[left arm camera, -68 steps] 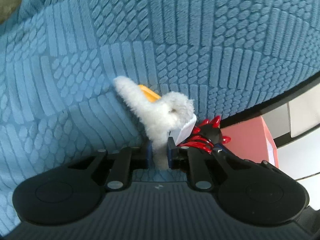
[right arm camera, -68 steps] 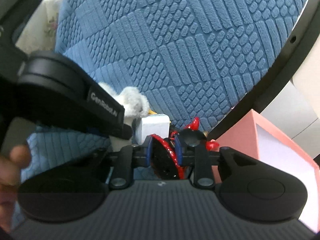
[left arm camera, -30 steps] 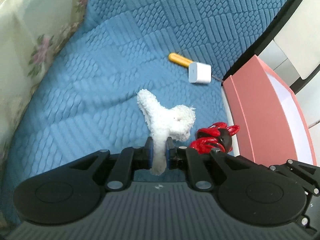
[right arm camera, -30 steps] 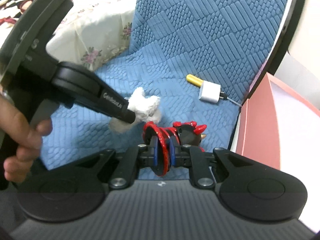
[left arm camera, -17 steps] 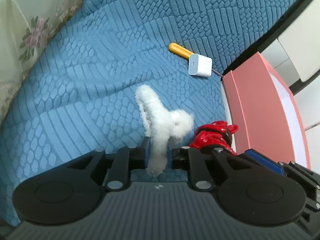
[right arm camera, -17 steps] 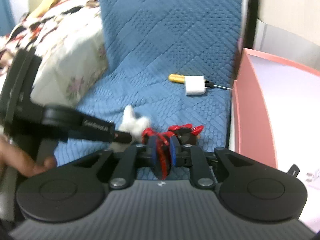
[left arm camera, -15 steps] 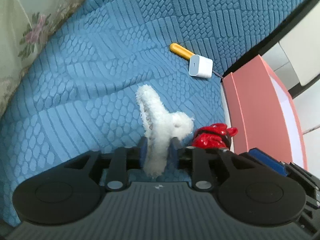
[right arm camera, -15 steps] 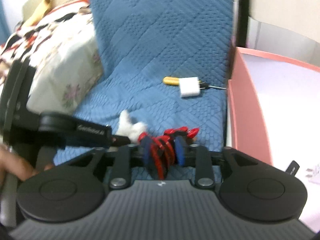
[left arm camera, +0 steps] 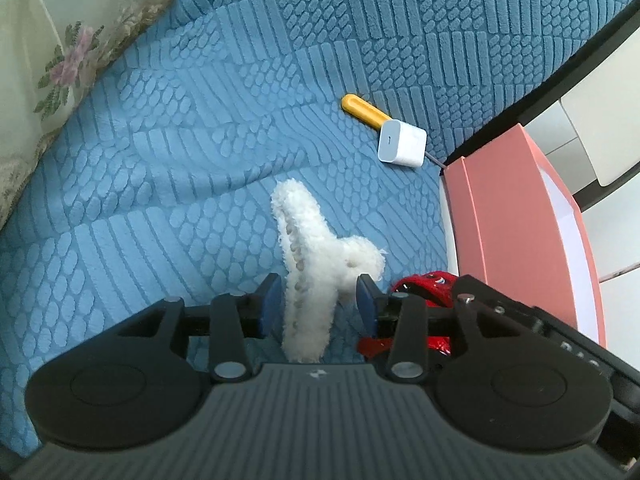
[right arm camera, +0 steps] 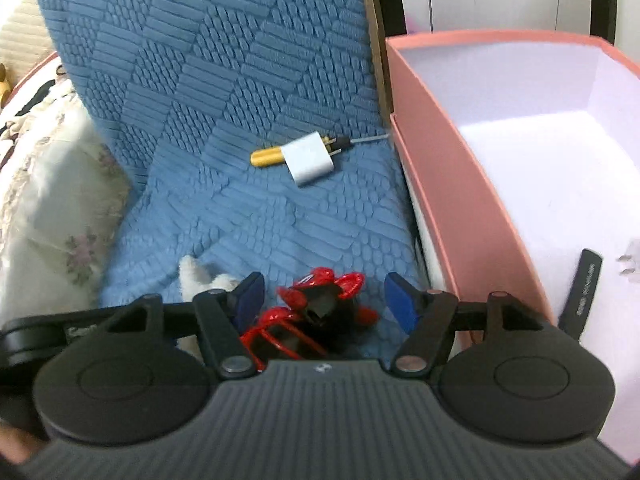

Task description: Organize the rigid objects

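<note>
Red-and-black spiked plastic clip (right arm camera: 320,304) between opening right claw (right arm camera: 324,300), pads clear: light, stiff, best pinched across its body. White fluffy clip (left arm camera: 316,264) loose between opening left claw (left arm camera: 316,300).

Bare blue cover (right arm camera: 256,208) lies ahead of both jaws. The pink box wall (right arm camera: 452,184) blocks their right side.

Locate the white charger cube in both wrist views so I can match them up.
Left wrist: charger upper right of centre, on the blue cover, near the pink box.
Right wrist: charger centre, upper half, left of the box.
Shared landmark: the yellow-handled screwdriver lying against the charger in both views.
</note>
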